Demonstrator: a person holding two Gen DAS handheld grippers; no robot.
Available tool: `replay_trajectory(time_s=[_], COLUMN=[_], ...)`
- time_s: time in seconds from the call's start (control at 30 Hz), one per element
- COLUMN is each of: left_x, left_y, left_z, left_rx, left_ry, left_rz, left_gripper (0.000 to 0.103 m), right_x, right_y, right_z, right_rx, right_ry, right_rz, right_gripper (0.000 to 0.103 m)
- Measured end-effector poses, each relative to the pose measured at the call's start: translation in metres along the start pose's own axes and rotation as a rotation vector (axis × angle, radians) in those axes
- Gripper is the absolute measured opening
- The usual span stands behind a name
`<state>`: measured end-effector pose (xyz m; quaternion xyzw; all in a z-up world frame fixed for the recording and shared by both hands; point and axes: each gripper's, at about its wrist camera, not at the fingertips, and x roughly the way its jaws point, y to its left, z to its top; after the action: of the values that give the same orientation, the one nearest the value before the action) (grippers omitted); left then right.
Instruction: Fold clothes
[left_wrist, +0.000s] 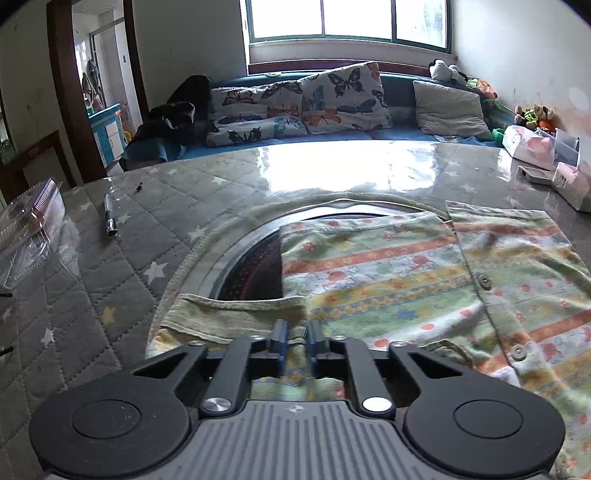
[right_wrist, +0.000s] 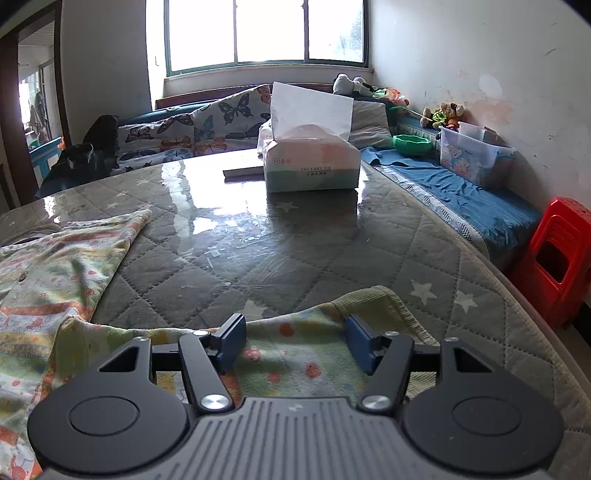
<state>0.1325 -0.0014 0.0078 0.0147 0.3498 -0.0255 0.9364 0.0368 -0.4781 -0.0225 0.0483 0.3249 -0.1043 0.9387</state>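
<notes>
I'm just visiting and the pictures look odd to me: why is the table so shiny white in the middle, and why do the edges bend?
Left wrist view: the window is blown out, and its glare whitens the glossy table cover; the fisheye lens curves the edges and darkens the corners. Right wrist view: the same glare streaks beside the tissue box; the wall bows.

A grey quilted bench (right_wrist: 332, 258) with white stars lies under a glossy clear cover, carrying a tissue pack (right_wrist: 312, 166) with one sheet standing up, a silver pen (left_wrist: 110, 218) and a clear plastic box (left_wrist: 29, 229) at its left edge. Behind it a blue sofa (right_wrist: 461, 192) holds butterfly cushions (left_wrist: 295, 107), a grey pillow (left_wrist: 448, 109), soft toys (right_wrist: 443, 112), a green bowl (right_wrist: 412, 143) and a clear storage tub (right_wrist: 472, 155). A red plastic stool (right_wrist: 554, 258) stands beside the sofa's near end, below the stained white wall.
</notes>
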Motion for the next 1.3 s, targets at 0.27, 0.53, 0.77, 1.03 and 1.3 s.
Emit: replay_trajectory(time_s=[0.27,0.53,0.77,1.03,1.3], left_x=[-0.034,-0.103,-0.124,-0.108,-0.113], left_y=[0.039,0.105,0.153,0.167,0.163], left_z=[-0.002,-0.026,-0.070,-0.104,-0.088], left_rx=[-0.075,-0.190,-0.250,-0.289,-0.295], left_ry=[-0.076,-0.164,-0.106,-0.010,-0.039], left_rz=[0.030,0.130,0.244,0.295,0.360], left_gripper=[0.004,0.003,0.003,0.004,0.013], right_x=[0.000,0.001,0.001,0.001,0.002], right_y=[0.001,0.001,0.002,0.003,0.004], right_z=[0.000,0.001,0.001,0.001,0.001], right_rx=[-0.003,-0.008,-0.012,-0.015,-0.018], right_ry=[0.000,0.001,0.001,0.003,0.006], right_rz=[-0.003,-0.007,-0.010,-0.009,-0.008], right_gripper=[0.062,0.062,0.062,0.068,0.072])
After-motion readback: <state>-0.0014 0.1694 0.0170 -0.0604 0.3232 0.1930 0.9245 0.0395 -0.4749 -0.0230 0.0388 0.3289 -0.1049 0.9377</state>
